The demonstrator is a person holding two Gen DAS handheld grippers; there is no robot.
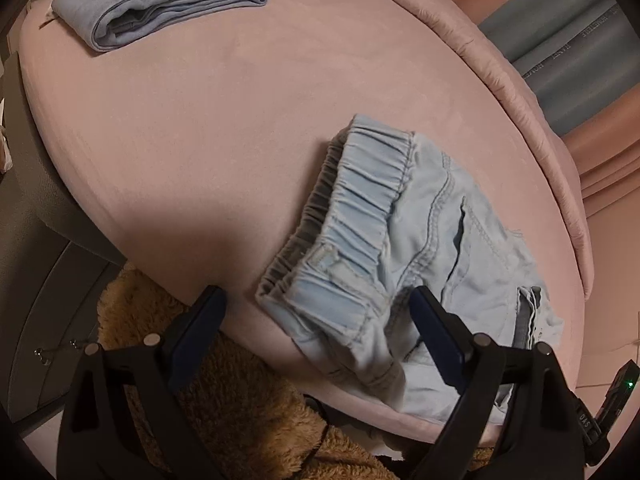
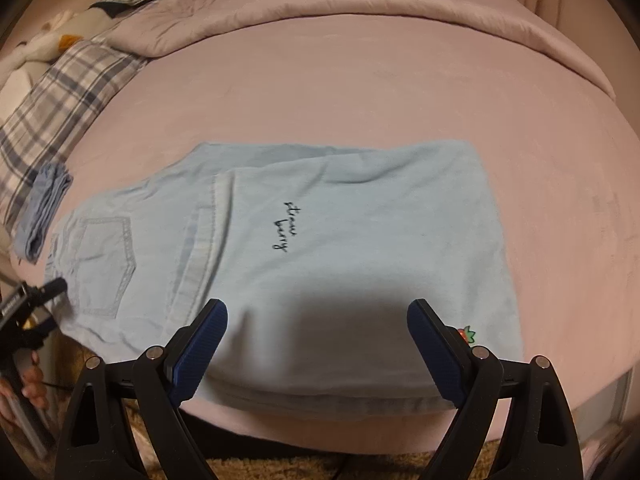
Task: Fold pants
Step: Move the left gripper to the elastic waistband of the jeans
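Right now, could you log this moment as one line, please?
left gripper: open | right gripper: open | pants: folded, unheld

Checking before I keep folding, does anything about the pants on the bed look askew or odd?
Slightly: the light blue pants are folded unevenly, with the waistband end bunched and their lower edge drooping over the bed's edge. No damage shows.

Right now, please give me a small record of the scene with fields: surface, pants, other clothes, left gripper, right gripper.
surface: pink bed
pants: light blue pants, partly folded, flat near the front edge, waistband on the left side
other clothes: folded blue garment farther back on the bed
left gripper: left gripper open, over the waistband end, holding nothing
right gripper: right gripper open, above the pants' near edge
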